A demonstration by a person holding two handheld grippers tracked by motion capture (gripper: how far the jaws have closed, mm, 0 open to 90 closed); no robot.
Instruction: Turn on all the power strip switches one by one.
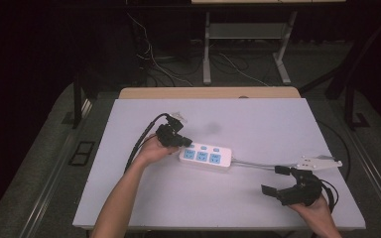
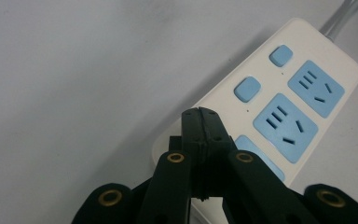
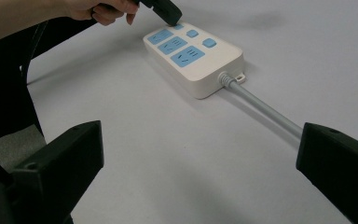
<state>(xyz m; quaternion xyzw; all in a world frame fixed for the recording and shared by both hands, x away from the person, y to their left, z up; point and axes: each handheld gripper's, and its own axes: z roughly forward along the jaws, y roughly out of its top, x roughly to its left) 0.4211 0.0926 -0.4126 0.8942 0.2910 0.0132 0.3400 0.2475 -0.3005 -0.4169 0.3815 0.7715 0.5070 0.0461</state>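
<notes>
With the closed left claw point(image 3: 170, 16) bearing down on a switch at the far end of the power strip point(image 1: 206, 157) lying mid-desk point(image 1: 258, 124), and the right claw point(image 1: 284, 184) open and well apart, the unheld strip may slide or tip.

White power strip point(image 1: 206, 157) on table point(image 1: 258, 124)

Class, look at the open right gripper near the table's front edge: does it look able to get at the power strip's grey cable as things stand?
Probably yes. The right gripper is open, the grey cable runs between its jaws, and bare table lies between them. The left gripper sits at the strip's far end.
</notes>
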